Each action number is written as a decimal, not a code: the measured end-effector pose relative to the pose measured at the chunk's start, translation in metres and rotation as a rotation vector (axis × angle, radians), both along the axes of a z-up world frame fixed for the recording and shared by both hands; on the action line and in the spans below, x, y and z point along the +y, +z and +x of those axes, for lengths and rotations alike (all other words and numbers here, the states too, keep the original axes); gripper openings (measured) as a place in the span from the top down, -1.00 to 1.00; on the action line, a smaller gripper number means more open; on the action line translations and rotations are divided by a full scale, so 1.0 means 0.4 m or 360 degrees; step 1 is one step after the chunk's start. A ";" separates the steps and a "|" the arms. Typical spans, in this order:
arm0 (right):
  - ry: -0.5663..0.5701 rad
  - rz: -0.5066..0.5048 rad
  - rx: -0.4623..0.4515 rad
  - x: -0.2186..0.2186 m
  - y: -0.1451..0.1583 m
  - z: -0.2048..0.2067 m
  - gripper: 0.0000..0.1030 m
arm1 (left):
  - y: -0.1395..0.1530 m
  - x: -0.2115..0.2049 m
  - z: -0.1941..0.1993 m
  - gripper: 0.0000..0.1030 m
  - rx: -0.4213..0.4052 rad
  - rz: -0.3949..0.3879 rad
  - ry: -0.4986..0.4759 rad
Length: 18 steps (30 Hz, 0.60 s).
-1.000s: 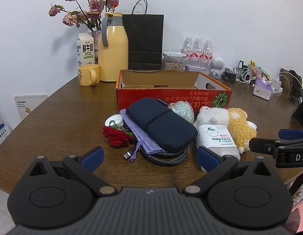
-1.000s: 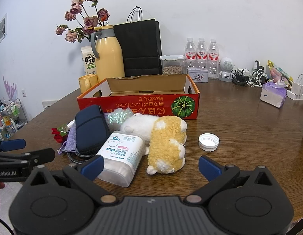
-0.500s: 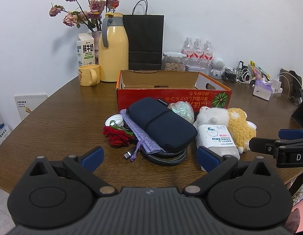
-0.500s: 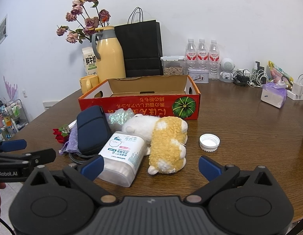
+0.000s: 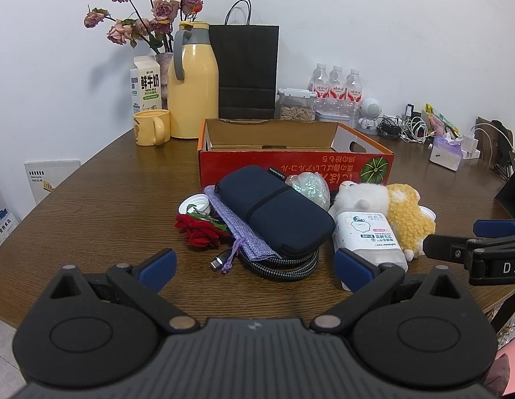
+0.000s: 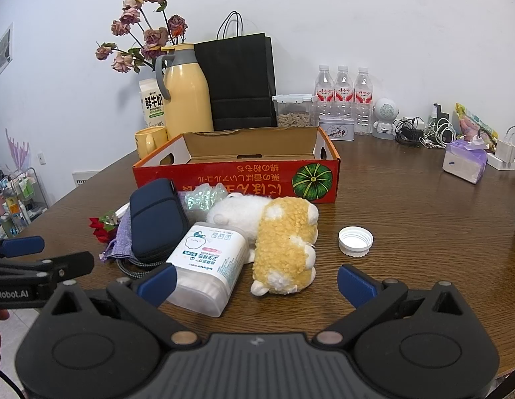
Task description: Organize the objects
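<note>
Brown table, white wall behind. Left gripper point(image 5: 254, 262) and right gripper point(image 6: 256, 281) hover with fingers wide apart, holding nothing. The pouch point(image 5: 274, 209), swab box point(image 6: 207, 259) and plush point(image 6: 285, 242) lie heaped before the red box point(image 6: 237, 179) (seemingly empty), nothing packed; barely anything has shifted since a second ago.

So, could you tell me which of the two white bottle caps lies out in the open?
The white cap right of the yellow plush toy lies alone on bare table; the other cap is tucked beside the red rose.
</note>
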State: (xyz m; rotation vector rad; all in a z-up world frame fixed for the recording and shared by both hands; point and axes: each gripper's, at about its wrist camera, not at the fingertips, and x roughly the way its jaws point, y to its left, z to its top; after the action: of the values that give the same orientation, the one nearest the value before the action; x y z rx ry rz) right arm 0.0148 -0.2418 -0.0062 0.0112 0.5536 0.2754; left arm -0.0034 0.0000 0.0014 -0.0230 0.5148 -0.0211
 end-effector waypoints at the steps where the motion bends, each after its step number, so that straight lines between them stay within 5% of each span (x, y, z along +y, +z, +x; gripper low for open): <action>1: 0.0000 0.0000 0.0001 -0.001 0.000 -0.001 -1.00 | 0.000 0.000 0.000 -1.00 -0.0001 0.0000 0.0000; 18: -0.0016 -0.0008 0.0033 -0.012 -0.020 0.067 -1.00 | -0.011 -0.001 0.031 -1.00 0.0035 -0.0001 0.0006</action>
State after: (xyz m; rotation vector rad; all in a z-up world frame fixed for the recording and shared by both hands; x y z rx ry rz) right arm 0.0415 -0.2467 -0.0142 0.0118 0.5745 0.2641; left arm 0.0090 -0.0002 -0.0029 -0.0248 0.5365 -0.0173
